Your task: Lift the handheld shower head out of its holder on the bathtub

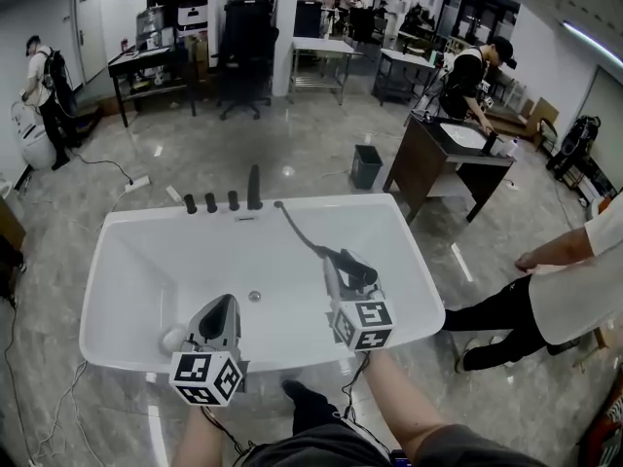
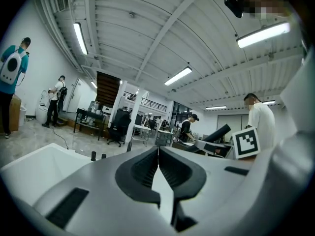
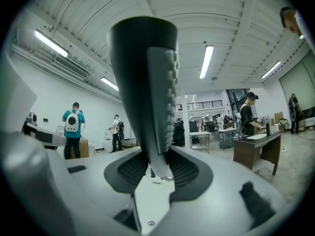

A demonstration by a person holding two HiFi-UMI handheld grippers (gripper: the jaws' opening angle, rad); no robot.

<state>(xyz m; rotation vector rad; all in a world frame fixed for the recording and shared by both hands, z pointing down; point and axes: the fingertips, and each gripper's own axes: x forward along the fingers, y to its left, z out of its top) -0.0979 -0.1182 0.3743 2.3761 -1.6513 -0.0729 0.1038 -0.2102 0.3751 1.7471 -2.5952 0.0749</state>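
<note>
Shower head [image 3: 147,92] stands upright between the jaws of the right gripper [image 3: 158,170], which clamp its lower neck. It is clear of the rim and held above the near right side of the tub [image 1: 107,251]. Its hose [image 1: 297,230] runs back to the far rim, ending just beside the spout [image 1: 254,188] and the three knobs [image 1: 211,202]. The left gripper [image 2: 158,154] hovers over the tub's near left part, jaws pressed together with nothing between them. A person [image 1: 569,290] stands to the right of the tub. Another [image 1: 474,76] bends over a dark vanity [image 1: 438,159] farther off.
</note>
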